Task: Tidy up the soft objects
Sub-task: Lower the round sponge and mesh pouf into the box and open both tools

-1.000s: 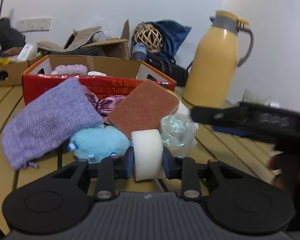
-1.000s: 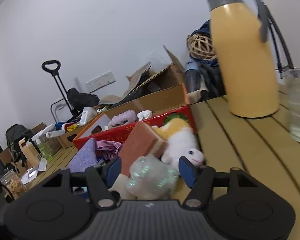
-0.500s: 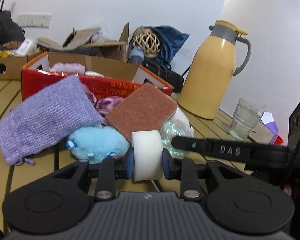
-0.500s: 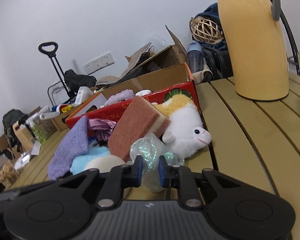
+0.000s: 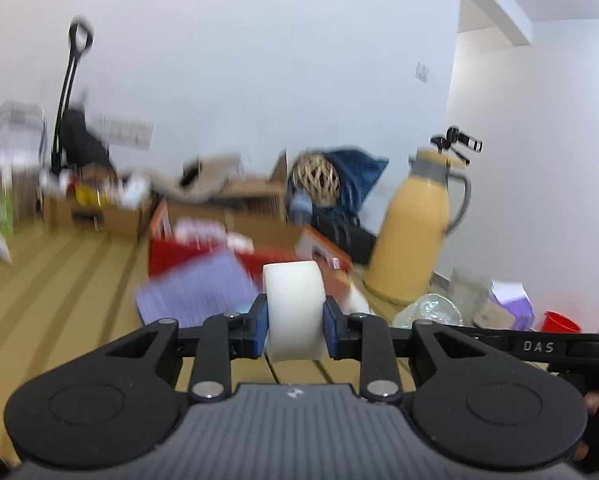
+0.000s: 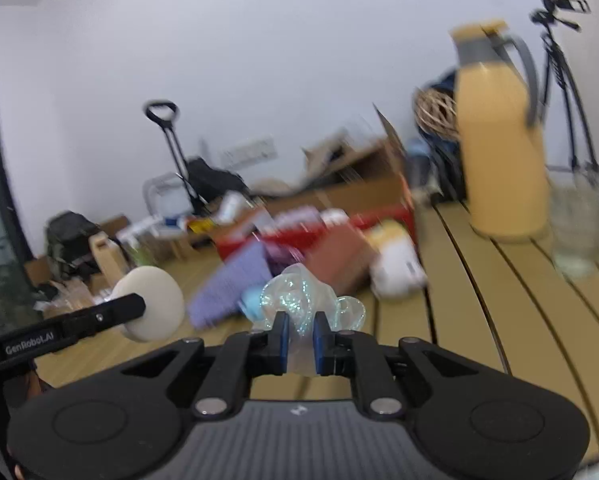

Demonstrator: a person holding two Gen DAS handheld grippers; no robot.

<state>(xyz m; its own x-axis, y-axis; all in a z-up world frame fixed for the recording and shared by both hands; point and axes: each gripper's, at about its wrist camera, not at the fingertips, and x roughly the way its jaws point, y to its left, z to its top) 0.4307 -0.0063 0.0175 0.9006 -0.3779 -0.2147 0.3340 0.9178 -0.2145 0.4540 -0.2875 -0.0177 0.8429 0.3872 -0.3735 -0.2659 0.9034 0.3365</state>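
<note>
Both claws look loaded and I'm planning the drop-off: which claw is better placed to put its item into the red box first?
Probably left: its claw with the white puff faces the red box directly.

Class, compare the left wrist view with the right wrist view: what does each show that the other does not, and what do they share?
Only the left wrist view shows the left gripper head-on, shut on the white foam puff, and a red tub at far right.

Only the right wrist view shows the right gripper head-on, pinching the iridescent clear bag, plus the white plush toy and the brown sponge.

Both show the yellow thermos jug, the red cardboard box, the purple pouch and the slatted wooden table.
</note>
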